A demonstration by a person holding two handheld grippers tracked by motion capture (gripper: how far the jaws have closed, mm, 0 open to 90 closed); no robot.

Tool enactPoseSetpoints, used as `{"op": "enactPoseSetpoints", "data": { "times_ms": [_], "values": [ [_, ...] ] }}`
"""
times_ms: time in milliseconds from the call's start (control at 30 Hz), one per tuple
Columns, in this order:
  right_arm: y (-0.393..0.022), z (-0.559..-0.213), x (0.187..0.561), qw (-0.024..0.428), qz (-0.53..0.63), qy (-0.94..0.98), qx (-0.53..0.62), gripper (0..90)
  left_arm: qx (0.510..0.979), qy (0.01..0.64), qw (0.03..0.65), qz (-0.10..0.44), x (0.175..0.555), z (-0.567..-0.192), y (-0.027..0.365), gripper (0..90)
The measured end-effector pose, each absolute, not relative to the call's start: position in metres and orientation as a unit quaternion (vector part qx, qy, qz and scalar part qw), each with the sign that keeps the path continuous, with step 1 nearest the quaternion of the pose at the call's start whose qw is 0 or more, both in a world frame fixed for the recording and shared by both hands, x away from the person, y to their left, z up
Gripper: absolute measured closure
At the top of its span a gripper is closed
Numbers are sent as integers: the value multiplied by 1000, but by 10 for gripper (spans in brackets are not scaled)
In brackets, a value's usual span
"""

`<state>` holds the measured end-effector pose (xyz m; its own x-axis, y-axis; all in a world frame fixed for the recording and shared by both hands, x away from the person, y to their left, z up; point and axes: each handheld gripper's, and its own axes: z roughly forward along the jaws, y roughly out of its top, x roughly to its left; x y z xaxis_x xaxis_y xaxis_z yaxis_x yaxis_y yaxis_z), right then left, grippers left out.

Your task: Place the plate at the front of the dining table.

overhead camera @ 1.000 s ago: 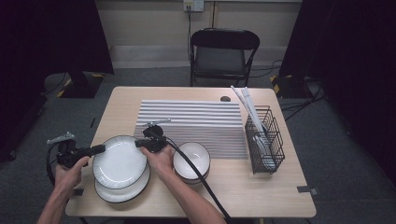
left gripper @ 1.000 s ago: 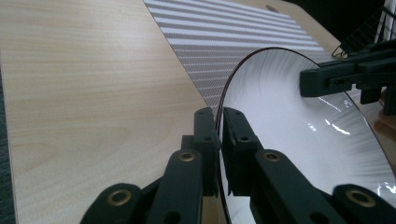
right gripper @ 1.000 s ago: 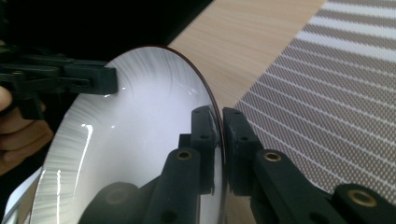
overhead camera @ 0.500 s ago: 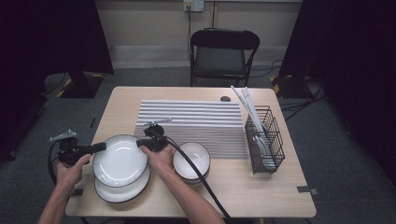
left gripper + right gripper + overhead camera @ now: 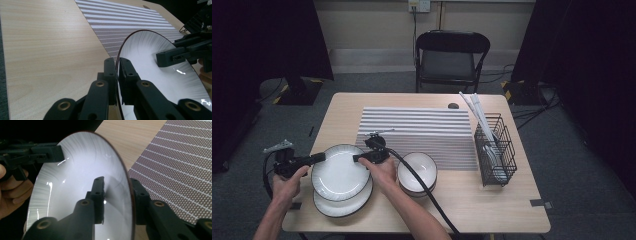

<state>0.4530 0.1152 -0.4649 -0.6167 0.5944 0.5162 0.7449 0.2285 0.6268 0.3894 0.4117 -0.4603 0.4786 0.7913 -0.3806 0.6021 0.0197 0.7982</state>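
A person sat at a pale wooden counter point(image 5: 492, 205) with a two-fingered gripper in each hand. Near the front left corner lay two white plates with dark rims. The upper plate point(image 5: 339, 171) was held tilted above the lower plate point(image 5: 343, 204), which lay flat on the wood.

The left gripper point(image 5: 321, 158) came in from the left, and its fingers point(image 5: 110, 72) were clamped tight on the upper plate's left rim, one on each face. In the left gripper view the rim ran straight up between the two black fingers with no gap showing.

The right gripper point(image 5: 357, 158) reached the plate's far right edge. Its fingers point(image 5: 98, 191) straddled the rim, one over the white face and one behind it, but they had just been spreading apart, and in the right gripper view a gap showed between the rim and the inner finger, so they no longer pressed on it.

Just to the right of the plates stood a stack of white bowls point(image 5: 417, 171). Behind them lay a striped mat point(image 5: 427, 127), and at its right end stood a black wire basket point(image 5: 496, 150) holding pale utensils.
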Motion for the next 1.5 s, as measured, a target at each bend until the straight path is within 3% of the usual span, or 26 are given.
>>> {"op": "enactPoseSetpoints", "data": {
  "times_ms": [100,300,633,1100,1267,1500],
  "values": [
    [108,-462,456,85,-467,-763,-438,813,694,498,510,99,390,-459,412,839],
    [106,-447,449,54,-486,-767,-415,845,682,493,531,99,390,-457,415,827],
    [106,-436,442,12,-489,-771,-407,851,676,496,537,93,394,-460,414,810],
    [105,-436,444,6,-492,-764,-416,850,672,516,525,79,389,-469,420,783],
    [103,-437,445,1,-493,-762,-419,850,672,512,530,69,385,-471,423,855],
    [103,-433,445,-6,-494,-761,-420,849,675,514,524,74,387,-465,420,859]
  ]
}}
